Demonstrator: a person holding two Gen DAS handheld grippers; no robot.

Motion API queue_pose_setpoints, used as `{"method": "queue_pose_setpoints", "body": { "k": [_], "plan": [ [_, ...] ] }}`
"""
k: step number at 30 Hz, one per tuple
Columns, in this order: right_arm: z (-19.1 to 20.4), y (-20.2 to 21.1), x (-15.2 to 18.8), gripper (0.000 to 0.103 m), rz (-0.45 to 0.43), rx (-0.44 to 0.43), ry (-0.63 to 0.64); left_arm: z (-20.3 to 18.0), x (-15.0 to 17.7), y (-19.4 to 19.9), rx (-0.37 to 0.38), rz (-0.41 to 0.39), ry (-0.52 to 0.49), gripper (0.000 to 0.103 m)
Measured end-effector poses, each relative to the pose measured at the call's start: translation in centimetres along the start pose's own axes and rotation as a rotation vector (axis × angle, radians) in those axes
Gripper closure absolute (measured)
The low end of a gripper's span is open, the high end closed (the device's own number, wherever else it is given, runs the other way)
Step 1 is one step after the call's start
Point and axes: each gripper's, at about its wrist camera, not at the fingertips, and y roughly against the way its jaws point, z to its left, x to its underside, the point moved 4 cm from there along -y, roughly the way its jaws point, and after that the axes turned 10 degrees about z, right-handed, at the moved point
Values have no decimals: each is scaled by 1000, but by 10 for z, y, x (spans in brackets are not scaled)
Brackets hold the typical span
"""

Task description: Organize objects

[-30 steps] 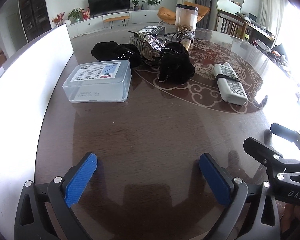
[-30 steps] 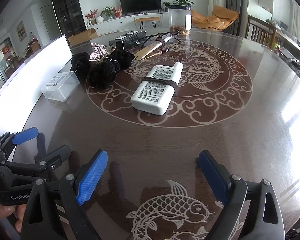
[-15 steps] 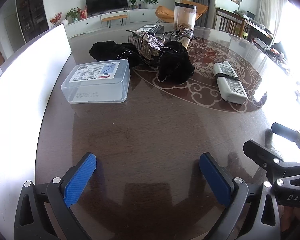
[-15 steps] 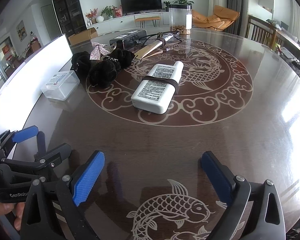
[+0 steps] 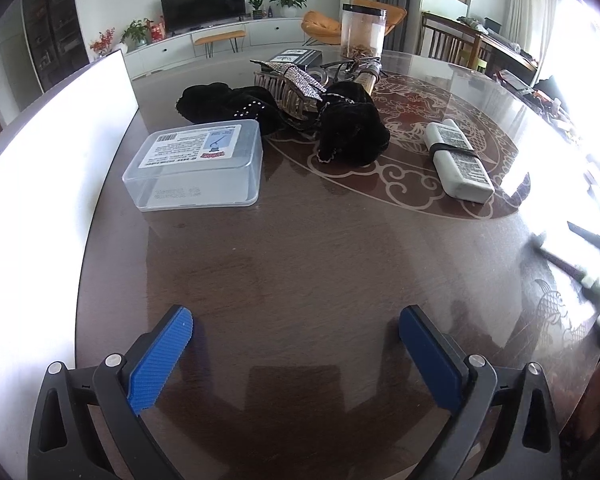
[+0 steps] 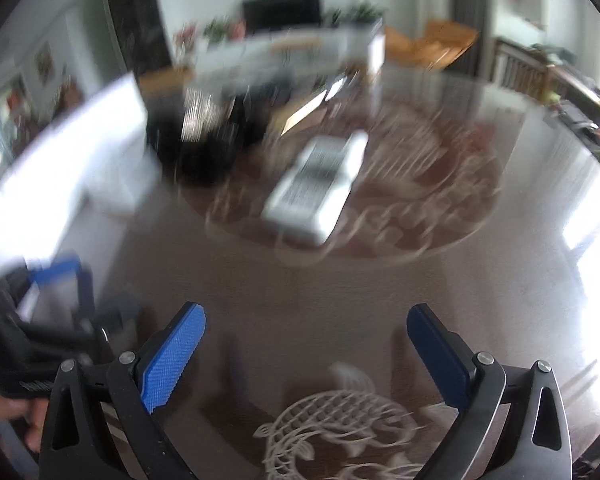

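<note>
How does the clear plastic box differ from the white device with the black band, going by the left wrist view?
The clear plastic box is see-through with a printed label on its lid; the white device is opaque, with printed text and a black band around its middle. The box is broad and blocky; the device is long and narrow. The box sits on plain dark wood near the white board; the device lies on the table's pale pattern. Both rest flat, untouched by either gripper.

Window glare whitens the right edge; right wrist view is motion-blurred.

Black scrunchies (image 5: 352,132), rhinestone clip (image 5: 296,84), clear lidded box (image 5: 198,164) lie clustered.
</note>
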Motion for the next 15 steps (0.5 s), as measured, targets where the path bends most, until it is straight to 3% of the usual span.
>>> {"method": "queue_pose_setpoints", "body": {
  "k": [3,8,10,15],
  "plan": [
    [-36,31,-2,2,-153,59,-151,3,2,1,-5,-7,12,0],
    [-86,7,8,2,-64,-58,-430,3,2,1,-9,-14,19,0],
    [-85,1,3,2,-57,-73,-436,4,2,1,-10,-14,21,0],
    [-31,-20,-39,2,-8,-90,-222,4,2,1,-11,-15,23,0]
  ]
}}
